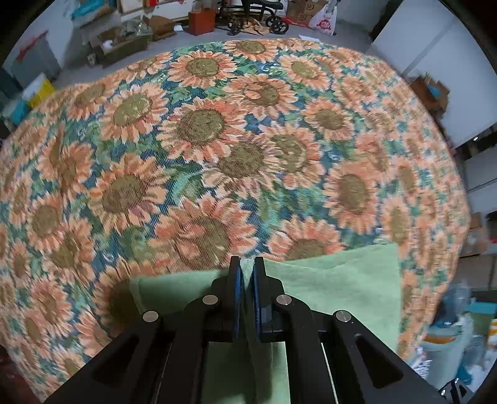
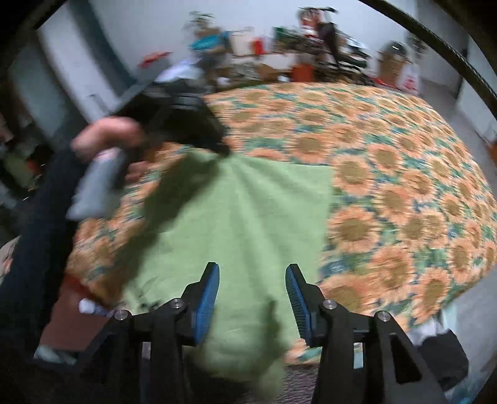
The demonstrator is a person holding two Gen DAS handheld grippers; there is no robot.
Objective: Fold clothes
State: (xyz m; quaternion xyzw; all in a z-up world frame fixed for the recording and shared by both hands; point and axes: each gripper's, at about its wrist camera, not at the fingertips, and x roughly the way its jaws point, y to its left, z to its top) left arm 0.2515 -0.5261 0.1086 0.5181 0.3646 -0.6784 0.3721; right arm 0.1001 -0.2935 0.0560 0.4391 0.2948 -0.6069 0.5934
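Note:
A light green cloth (image 2: pixel 242 211) lies on the sunflower-patterned table cover (image 2: pixel 388 174). My left gripper (image 1: pixel 247 264) is shut on the far edge of the green cloth (image 1: pixel 335 286), pinching a raised fold between its blue pads. In the right wrist view the left gripper (image 2: pixel 222 150) shows at the cloth's far corner, and creases fan out from it. My right gripper (image 2: pixel 252 275) is open and empty, its blue pads (image 2: pixel 207 298) wide apart above the near part of the cloth.
The sunflower cover (image 1: pixel 202 140) spreads over the whole table. Boxes (image 1: pixel 121 43), a brown bag (image 1: pixel 202 20) and a wheeled cart (image 1: pixel 257 18) stand on the floor beyond the far edge. A white wall (image 1: pixel 435 62) is at right.

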